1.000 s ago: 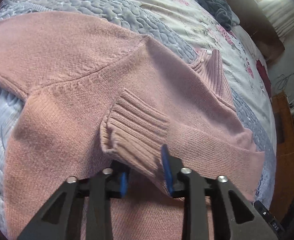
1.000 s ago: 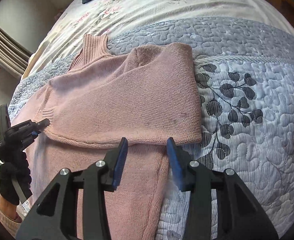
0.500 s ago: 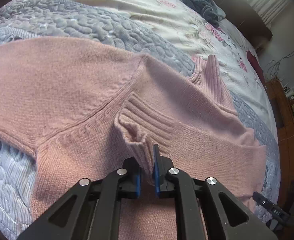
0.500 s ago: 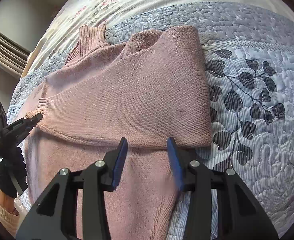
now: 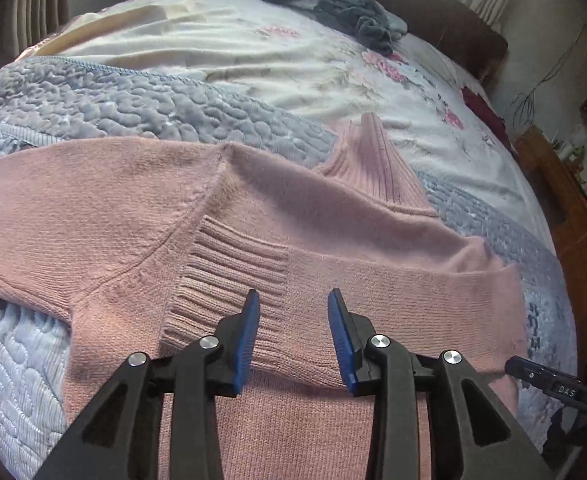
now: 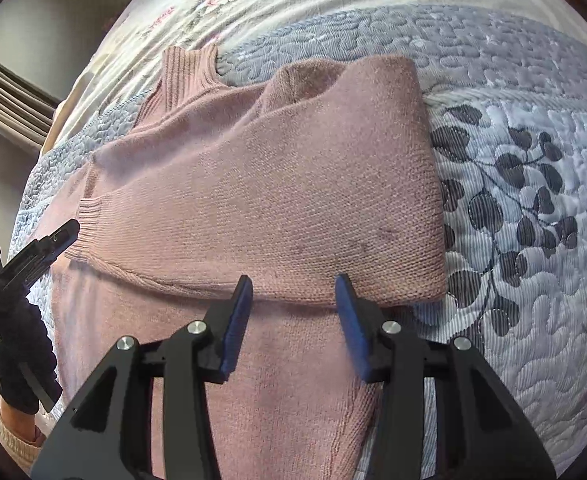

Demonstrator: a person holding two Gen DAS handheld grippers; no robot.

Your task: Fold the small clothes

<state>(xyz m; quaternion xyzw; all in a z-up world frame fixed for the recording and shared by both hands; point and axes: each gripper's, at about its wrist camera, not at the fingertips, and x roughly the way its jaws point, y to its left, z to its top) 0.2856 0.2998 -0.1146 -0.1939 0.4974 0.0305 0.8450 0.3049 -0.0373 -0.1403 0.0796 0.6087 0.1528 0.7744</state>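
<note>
L gripper & R gripper fingers wide, empty; gloved hand only in R view, over pink sweater.

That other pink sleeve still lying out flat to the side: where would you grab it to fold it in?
Probably at its far end, which runs out of the left wrist view. The unfolded sleeve lies flat on the quilt, so the left hand-held gripper, now open, would best come in low from the outer side, pinch one edge and carry it over the sweater body.
</note>
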